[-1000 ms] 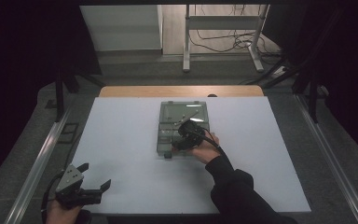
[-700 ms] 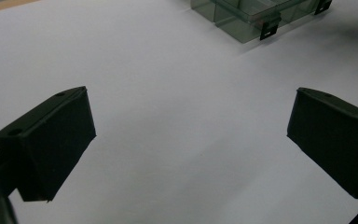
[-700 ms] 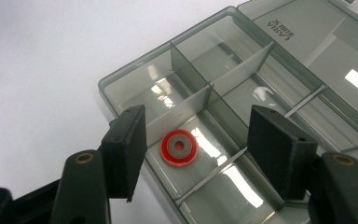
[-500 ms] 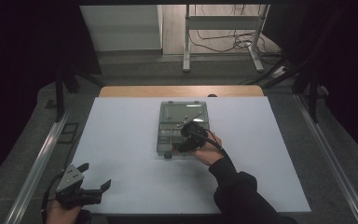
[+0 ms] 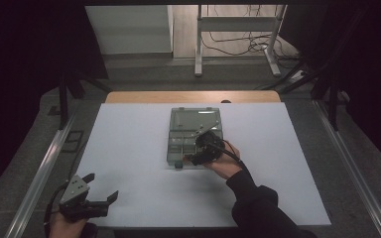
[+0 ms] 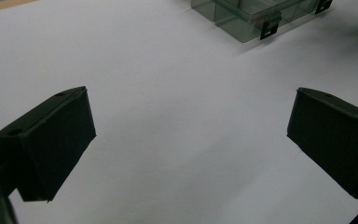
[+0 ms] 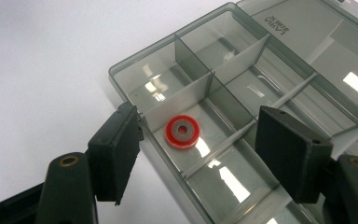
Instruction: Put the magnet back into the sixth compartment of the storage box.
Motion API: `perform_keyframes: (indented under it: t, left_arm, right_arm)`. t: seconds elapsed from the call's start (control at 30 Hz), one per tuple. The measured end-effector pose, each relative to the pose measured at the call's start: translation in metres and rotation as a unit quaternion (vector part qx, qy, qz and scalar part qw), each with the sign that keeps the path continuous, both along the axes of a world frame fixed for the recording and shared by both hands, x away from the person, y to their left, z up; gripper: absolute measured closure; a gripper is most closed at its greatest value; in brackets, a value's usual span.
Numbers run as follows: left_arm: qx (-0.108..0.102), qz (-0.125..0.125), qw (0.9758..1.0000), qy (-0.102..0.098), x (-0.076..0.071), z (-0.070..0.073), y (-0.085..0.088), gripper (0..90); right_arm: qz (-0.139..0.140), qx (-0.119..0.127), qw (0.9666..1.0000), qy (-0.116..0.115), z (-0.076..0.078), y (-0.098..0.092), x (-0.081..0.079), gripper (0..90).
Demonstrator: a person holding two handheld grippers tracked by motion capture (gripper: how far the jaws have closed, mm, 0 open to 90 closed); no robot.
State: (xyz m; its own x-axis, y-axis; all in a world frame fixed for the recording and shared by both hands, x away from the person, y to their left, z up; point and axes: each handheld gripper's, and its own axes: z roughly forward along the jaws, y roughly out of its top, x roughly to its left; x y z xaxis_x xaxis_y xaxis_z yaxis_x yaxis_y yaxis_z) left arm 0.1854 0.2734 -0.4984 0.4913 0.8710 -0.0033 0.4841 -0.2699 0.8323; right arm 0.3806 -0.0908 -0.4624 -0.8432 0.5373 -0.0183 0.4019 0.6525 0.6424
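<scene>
My right gripper (image 7: 198,140) has just been opening over the clear box (image 5: 194,136). The red ring (image 7: 182,131) lies loose in a near compartment. My left gripper (image 5: 93,198) waits wide open, holding nothing.

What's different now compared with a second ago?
The right gripper has just been opening its jaws over the clear compartment box; a red ring lies flat in a compartment between them, with neither pad touching it. That hand barely shifted. The left gripper stayed open at the white table's near left corner, and the box kept its place, lid open.
</scene>
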Motion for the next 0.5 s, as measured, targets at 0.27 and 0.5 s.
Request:
perform_keyframes:
  t: [0.27, 0.5]
  left_arm:
    - [0.0, 0.0, 1.0, 0.0, 0.0, 0.0, 0.0, 1.5]
    - [0.0, 0.0, 1.0, 0.001, 0.0, 0.0, 0.0, 1.5]
  right_arm:
    - [-0.002, 0.007, 1.0, -0.001, 0.002, -0.008, -0.003, 31.3]
    - [-0.005, 0.009, 0.9999, -0.003, 0.003, -0.015, -0.008, 31.0]
